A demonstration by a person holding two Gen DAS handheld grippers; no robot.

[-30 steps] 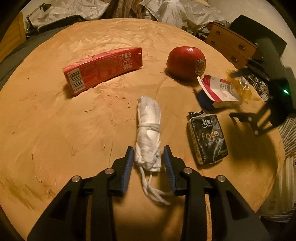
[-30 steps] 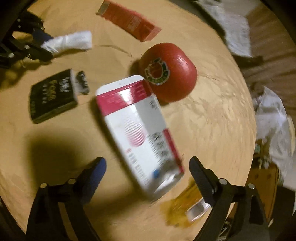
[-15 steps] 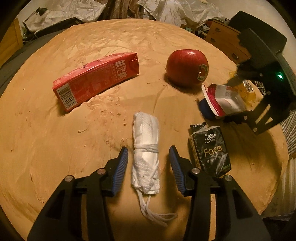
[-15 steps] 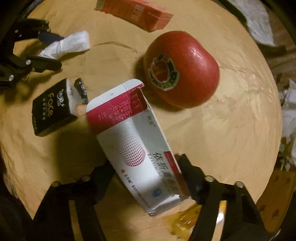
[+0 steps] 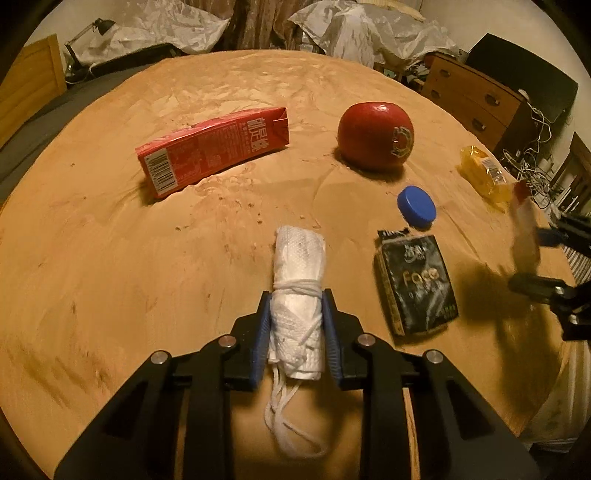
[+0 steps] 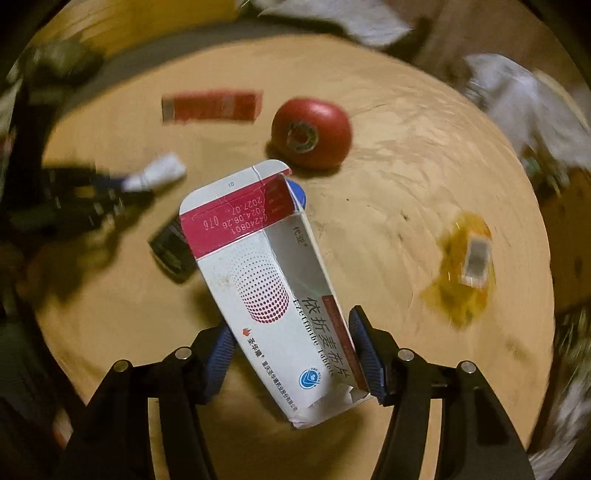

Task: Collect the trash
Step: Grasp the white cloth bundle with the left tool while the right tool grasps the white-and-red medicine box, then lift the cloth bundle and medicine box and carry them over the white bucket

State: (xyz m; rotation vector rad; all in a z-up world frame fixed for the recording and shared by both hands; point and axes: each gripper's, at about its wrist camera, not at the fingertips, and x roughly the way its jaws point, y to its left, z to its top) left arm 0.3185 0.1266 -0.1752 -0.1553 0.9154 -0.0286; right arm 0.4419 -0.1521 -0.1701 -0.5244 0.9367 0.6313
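Observation:
A white rolled bundle tied with string (image 5: 299,254) lies on the round wooden table (image 5: 92,240). My left gripper (image 5: 295,299) is shut on its near half, blue pads pressing both sides. My right gripper (image 6: 291,321) holds an open white and red medicine box (image 6: 266,266) tilted above the table; its jaws are closing, with the box between them and both pads on its sides. On the table also lie a red drink carton (image 5: 212,151), a blue bottle cap (image 5: 416,210), a black tissue pack (image 5: 415,284) and a yellow wrapper (image 5: 482,173).
A red apple (image 5: 375,136) with a sticker sits at the back right of the table. A wooden chest of drawers (image 5: 469,96) and tangled cables stand beyond the right edge. Crumpled plastic sheeting (image 5: 354,29) lies behind the table.
My left gripper closed on the white bundle. My right gripper closed on the medicine box, lifted it off the table and rolled, which uncovered the blue cap.

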